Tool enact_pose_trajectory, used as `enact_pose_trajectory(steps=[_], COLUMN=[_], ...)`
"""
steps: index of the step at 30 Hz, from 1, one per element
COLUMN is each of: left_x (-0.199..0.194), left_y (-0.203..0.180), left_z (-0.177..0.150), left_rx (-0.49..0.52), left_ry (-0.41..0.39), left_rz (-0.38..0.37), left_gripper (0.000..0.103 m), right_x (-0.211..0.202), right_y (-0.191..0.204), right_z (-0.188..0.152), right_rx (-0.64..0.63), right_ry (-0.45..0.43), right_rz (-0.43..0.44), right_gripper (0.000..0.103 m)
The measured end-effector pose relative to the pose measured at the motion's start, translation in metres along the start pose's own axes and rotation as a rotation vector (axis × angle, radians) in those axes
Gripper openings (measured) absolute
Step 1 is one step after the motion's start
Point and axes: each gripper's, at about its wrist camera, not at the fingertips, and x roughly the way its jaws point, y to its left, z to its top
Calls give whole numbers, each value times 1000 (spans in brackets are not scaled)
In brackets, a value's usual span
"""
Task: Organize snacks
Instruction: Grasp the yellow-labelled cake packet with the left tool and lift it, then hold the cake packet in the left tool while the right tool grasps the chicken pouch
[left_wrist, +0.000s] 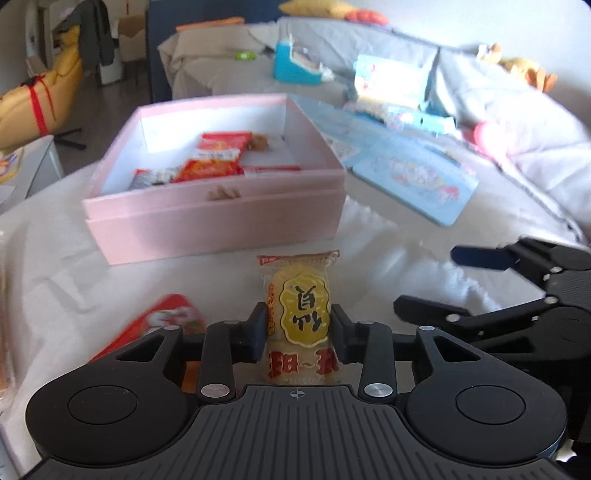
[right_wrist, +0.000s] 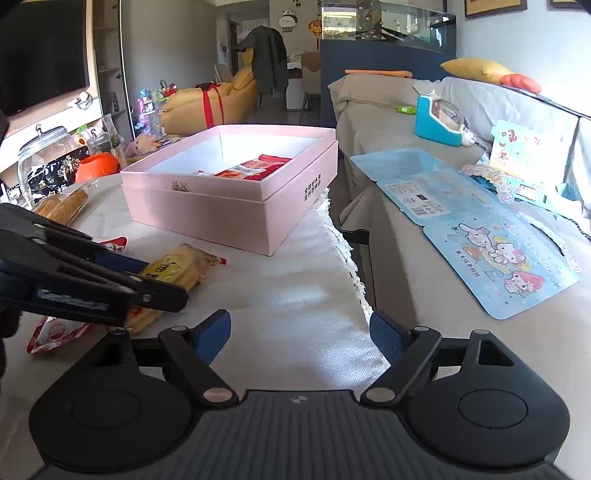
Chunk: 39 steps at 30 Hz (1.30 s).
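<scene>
My left gripper (left_wrist: 298, 328) is shut on a yellow rice-cracker packet (left_wrist: 300, 295) and holds it upright above the white cloth, in front of the open pink box (left_wrist: 221, 218). The box holds several red snack packets (left_wrist: 218, 155). From the right wrist view the left gripper (right_wrist: 147, 280) shows at the left with the same packet (right_wrist: 181, 269) between its fingers. My right gripper (right_wrist: 299, 332) is open and empty over the cloth, right of the left one; it also shows in the left wrist view (left_wrist: 436, 284). The pink box (right_wrist: 236, 218) stands ahead.
A red snack packet (left_wrist: 162, 325) lies on the cloth at the left, also seen low left in the right wrist view (right_wrist: 55, 336). A bread pack (right_wrist: 62, 206) and glass jar (right_wrist: 44, 166) stand left. Blue cartoon cardboard (right_wrist: 498, 258) lies on the sofa right.
</scene>
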Motion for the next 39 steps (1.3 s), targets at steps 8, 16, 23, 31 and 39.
enact_pose_trajectory(steps=[8, 16, 23, 31, 39], left_x=[-85, -131, -158, -171, -171], left_y=[60, 106, 129, 150, 161], left_z=[-24, -55, -63, -78, -99], left_rx=[-214, -379, -438, -478, -512], left_ry=[-198, -318, -419, -384, -362], left_rz=[-21, 18, 49, 161, 227], left_gripper=[39, 39, 39, 39, 40], right_x=[-8, -11, 8, 49, 37], right_y=[15, 83, 141, 176, 155], right_z=[13, 26, 42, 49, 49], right_rx=[31, -132, -210, -196, -183], right_ry=[-22, -37, 32, 133, 113], right_rz=[73, 199, 329, 337, 325], right_gripper=[85, 85, 85, 85, 86])
